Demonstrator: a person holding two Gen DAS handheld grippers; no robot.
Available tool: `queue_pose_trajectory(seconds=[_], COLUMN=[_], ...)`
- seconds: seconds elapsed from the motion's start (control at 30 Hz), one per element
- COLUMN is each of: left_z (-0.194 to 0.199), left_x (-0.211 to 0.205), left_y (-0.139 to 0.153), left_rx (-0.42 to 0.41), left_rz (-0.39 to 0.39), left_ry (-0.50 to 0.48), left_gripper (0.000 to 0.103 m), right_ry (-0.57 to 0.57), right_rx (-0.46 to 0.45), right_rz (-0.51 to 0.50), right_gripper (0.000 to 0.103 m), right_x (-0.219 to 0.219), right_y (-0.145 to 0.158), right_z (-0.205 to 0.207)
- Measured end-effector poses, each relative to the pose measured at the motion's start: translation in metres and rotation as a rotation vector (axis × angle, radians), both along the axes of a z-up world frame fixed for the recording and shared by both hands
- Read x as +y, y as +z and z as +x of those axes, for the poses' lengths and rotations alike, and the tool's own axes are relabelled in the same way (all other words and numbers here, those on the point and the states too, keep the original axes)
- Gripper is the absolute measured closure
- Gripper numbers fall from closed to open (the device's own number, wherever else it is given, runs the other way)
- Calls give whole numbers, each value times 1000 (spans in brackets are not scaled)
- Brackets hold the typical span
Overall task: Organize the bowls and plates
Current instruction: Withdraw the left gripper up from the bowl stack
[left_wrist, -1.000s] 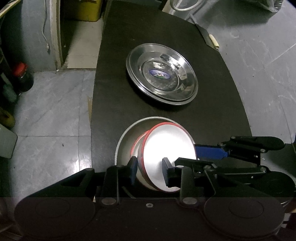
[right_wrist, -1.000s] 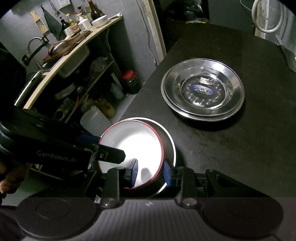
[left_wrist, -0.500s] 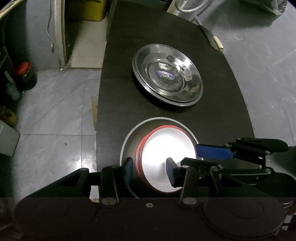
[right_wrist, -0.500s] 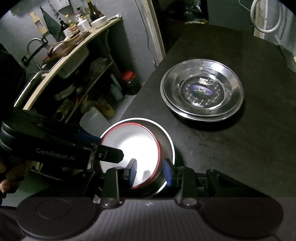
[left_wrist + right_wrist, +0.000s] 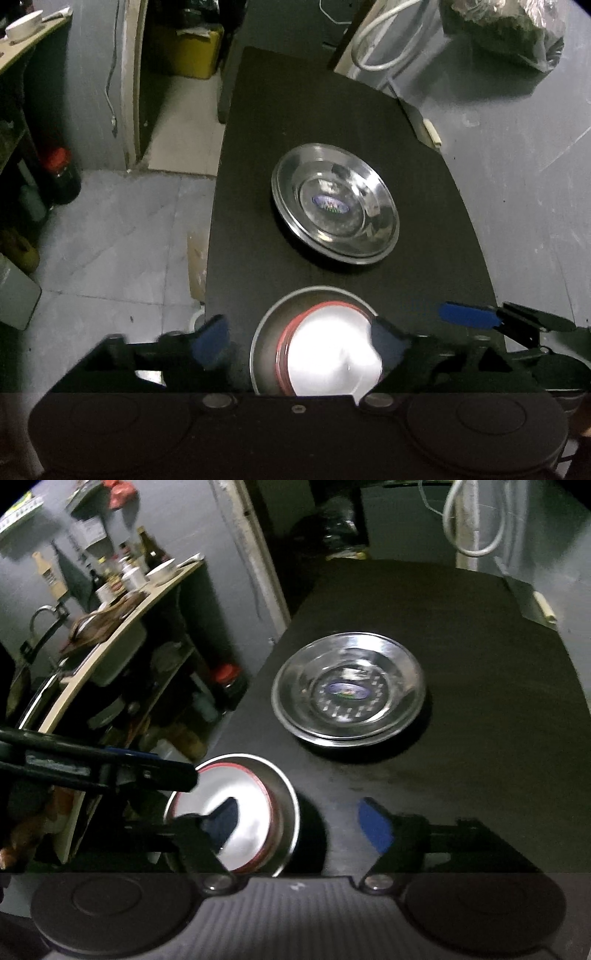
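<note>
Bowls (image 5: 325,350) sat nested at the near edge of the table (image 5: 295,122): a red-rimmed one (image 5: 236,823) lay inside a wider steel bowl (image 5: 286,797), its bright interior facing up. Farther along the dark tabletop, well apart from them, lay the plates (image 5: 334,208), a shallow steel stack with a blue oval label in the middle of the top one; from the right wrist view a second rim showed under the first (image 5: 349,692).

Left gripper (image 5: 299,341) stood over the bowls with its jaws spread wide, having just been opening. Its blue pads were on either side of the stack, one out past the steel rim on the floor side, the other above the red-rimmed bowl's far side, and neither pressed on anything. Motion blur softened both fingers.

Right gripper (image 5: 299,819) had also just been opening and stood wide. One pad (image 5: 221,823) hung over the inside of the red-rimmed bowl, the other (image 5: 373,825) over bare table beside the stack; nothing was clamped between them. The left gripper's finger crossed the right wrist view at the left, its tip (image 5: 184,775) just above the bowls' rim.

Beyond the table's left side were grey floor tiles (image 5: 110,236) and a counter (image 5: 122,627) crowded with bottles.
</note>
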State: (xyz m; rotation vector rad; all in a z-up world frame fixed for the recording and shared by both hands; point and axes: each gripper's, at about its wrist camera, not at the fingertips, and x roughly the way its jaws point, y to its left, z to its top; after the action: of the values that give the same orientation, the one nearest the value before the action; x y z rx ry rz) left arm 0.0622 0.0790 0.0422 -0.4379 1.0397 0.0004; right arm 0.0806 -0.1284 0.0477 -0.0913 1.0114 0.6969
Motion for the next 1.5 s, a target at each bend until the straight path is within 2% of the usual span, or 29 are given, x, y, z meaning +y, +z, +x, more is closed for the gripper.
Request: queue_pose_trajectory(seconds=[0.07,0.13,0.3,0.47,0.6,0.87,1.5], left_z=[1,3,4,1,-2,-20,-12], left_x=[0,-1,0,10,22,46,13], left_y=[1,2,1,-1,-6,-24,-44], left_rx=[-3,-1,-5,-4,18,101,166], left_rz=[14,33,54,107,162,202,292], left_ry=[7,9,11,36,60,88,-26], left_gripper=[1,1,1,1,1,1,1], right_ry=[-16,-32,-75,-125,-144,-145,-48], right_rx=[1,-5,-5,11,33,71,117], right_rz=[0,-2,-15,-65,-103,-137,-207], right_gripper=[5,0,0,0,0,0,0], right_x=[-3,-5,-10,-13,-14,-18,-4], right_y=[-1,-2,-7,-14,-21,-30,-43], right_z=[2,2,4,9,11,13,15])
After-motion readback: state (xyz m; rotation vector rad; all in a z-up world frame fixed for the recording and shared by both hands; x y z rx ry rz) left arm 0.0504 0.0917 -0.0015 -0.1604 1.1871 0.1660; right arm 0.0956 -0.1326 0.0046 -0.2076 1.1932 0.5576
